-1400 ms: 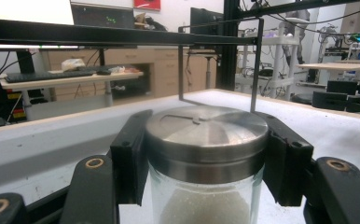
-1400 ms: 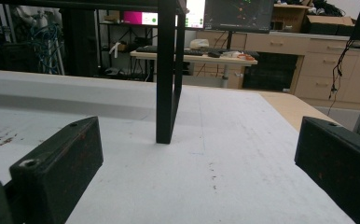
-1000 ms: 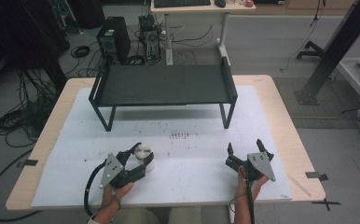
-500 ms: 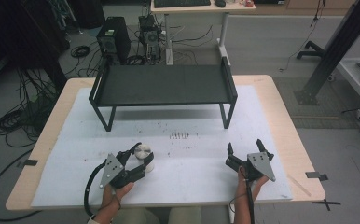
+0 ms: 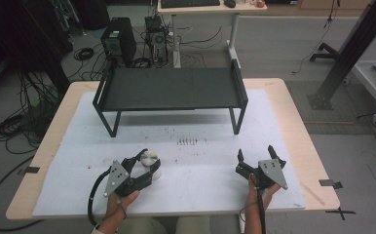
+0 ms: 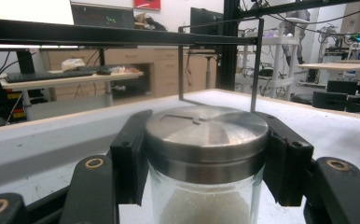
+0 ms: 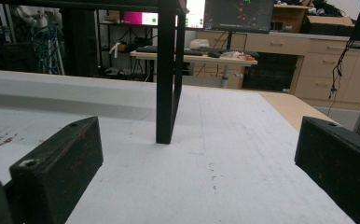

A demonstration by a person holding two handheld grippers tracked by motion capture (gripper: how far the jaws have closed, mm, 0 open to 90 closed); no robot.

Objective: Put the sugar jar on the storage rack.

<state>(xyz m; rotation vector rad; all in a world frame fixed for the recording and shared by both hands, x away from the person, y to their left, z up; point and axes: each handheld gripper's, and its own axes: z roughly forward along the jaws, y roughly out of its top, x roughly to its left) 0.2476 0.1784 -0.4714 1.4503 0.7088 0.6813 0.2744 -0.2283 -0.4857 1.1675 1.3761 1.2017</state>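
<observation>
Jar [image 6: 206, 158] of white grains clamped in left claw [image 5: 149, 167], steel lid [image 6: 207, 128] clear up close; right claw [image 5: 254, 157] wide, empty.

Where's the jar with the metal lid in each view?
High view: the jar stands on the white table, lower left, between the jaws of the left hand-held gripper.
Left gripper view: the jar sits at centre bottom, jaws pressed on both sides of its lid.
Right gripper view: not in it.
Shared landmark: the black shelf, whose leg stands at the centre of the right gripper view.
</observation>
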